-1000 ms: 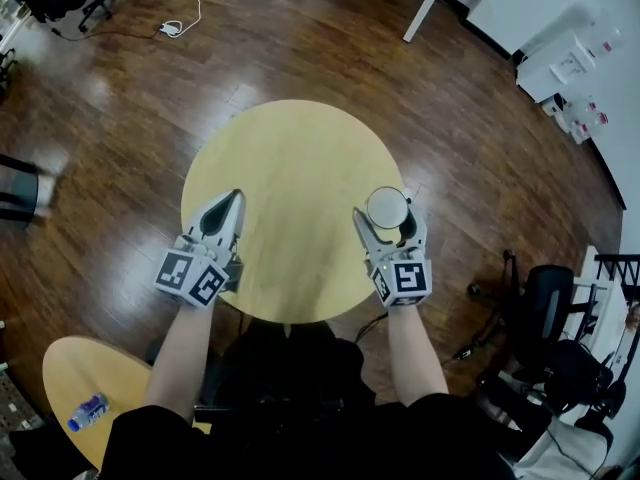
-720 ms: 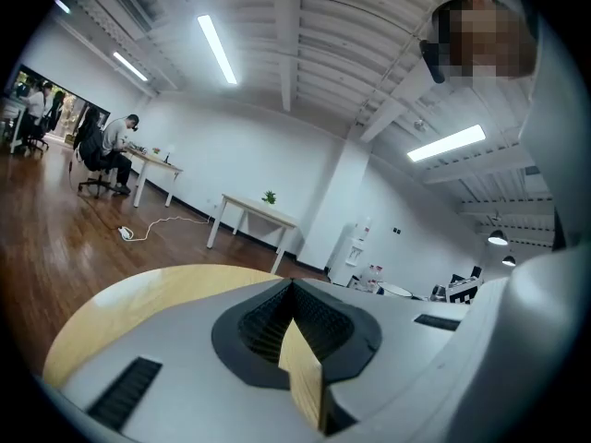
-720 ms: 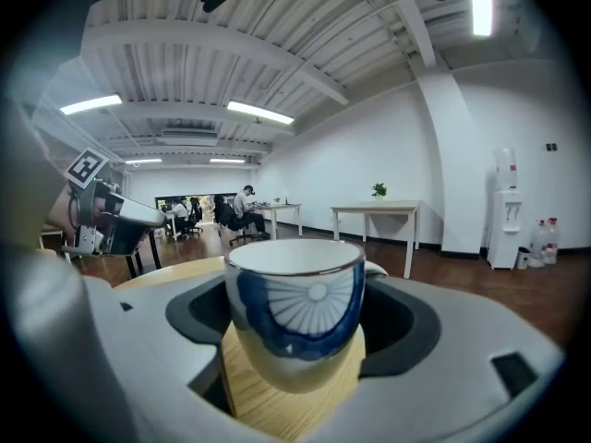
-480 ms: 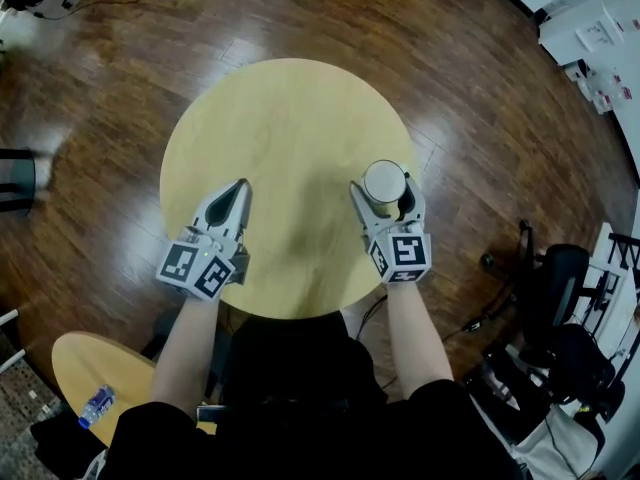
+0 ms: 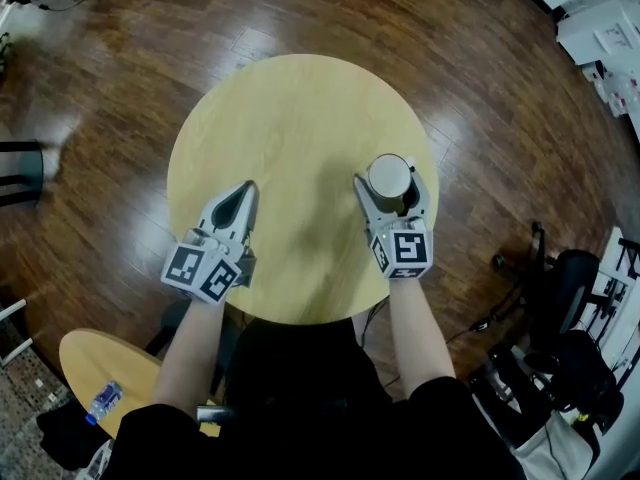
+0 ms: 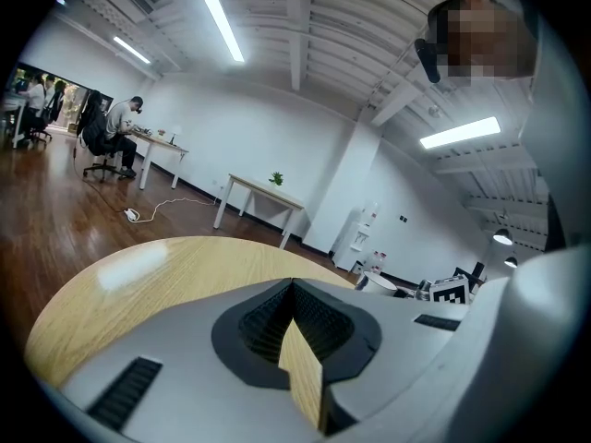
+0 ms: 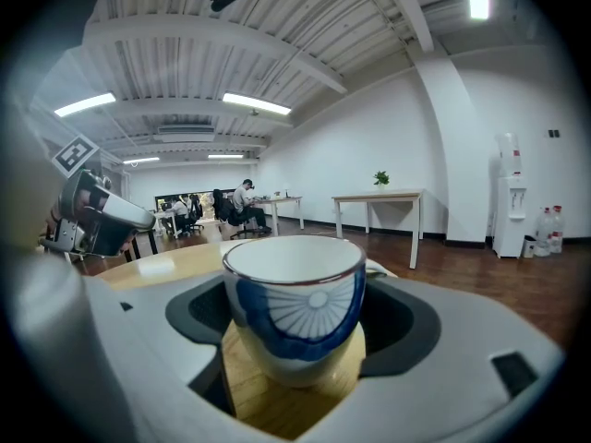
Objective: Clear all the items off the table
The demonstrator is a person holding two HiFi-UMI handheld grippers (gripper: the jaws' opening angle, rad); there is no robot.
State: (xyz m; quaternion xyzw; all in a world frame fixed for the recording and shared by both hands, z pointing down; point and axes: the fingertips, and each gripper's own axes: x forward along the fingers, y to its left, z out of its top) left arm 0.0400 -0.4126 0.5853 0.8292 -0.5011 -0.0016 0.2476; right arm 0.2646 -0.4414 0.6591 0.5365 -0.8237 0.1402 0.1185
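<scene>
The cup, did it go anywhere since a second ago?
The cup came down a little toward the table, still clamped in the right gripper. The left gripper sank too. Nothing was grabbed or let go; the left gripper stays shut and empty.

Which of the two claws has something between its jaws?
The right claw: its jaws are closed on a white-and-blue cup. The left claw has its jaws shut together with nothing between them.
</scene>
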